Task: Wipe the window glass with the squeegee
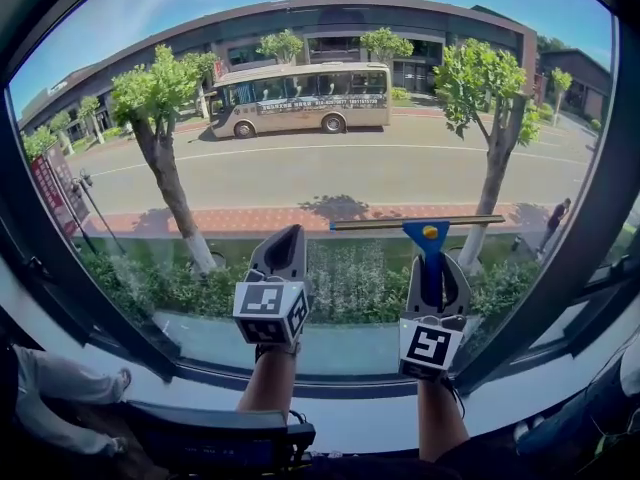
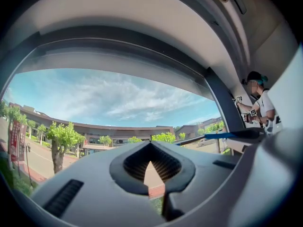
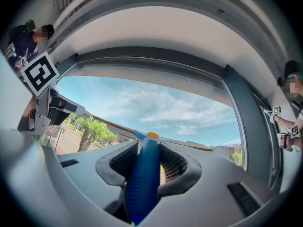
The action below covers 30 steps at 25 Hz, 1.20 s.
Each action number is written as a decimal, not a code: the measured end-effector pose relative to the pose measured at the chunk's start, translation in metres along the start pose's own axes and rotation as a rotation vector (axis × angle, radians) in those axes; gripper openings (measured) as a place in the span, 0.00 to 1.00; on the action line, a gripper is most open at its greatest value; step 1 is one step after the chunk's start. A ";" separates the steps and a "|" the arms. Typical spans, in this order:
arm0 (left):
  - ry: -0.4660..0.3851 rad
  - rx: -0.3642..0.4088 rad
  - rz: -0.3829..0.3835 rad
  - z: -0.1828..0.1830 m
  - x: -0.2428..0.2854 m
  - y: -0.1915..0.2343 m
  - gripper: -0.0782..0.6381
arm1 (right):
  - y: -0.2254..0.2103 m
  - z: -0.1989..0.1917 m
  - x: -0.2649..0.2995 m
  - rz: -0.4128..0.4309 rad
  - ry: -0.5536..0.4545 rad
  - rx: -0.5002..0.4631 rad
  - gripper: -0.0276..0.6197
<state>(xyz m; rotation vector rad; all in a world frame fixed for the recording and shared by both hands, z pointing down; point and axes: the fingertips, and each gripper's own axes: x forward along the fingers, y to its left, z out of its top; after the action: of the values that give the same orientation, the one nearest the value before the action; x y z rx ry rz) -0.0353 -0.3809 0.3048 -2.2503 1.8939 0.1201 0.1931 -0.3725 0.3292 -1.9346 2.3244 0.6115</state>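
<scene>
Squeegee in right hand-held gripper

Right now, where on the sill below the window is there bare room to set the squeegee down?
For the squeegee, the white sill is bare between the two forearms, and again right of the right forearm. Left of the left forearm it is crowded: a dark seat-like object and someone's shoe.

Beige bus, roadside trees — curved building behind

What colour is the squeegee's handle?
The squeegee handle is blue, with a small orange spot; clearest in the head view.
</scene>
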 end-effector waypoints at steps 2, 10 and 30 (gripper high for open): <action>0.007 0.020 0.011 0.011 -0.005 0.006 0.11 | 0.000 0.007 0.000 0.004 -0.003 0.023 0.26; -0.081 0.121 0.072 0.079 -0.021 0.025 0.11 | -0.001 0.054 0.006 0.035 -0.050 0.067 0.26; -0.174 0.162 -0.070 0.129 -0.051 0.170 0.11 | 0.143 0.160 0.012 -0.085 -0.128 -0.017 0.26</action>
<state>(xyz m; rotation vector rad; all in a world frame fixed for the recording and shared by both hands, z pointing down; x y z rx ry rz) -0.2026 -0.3328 0.1713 -2.1217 1.6715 0.1412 0.0208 -0.3111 0.2163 -1.9283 2.1569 0.7269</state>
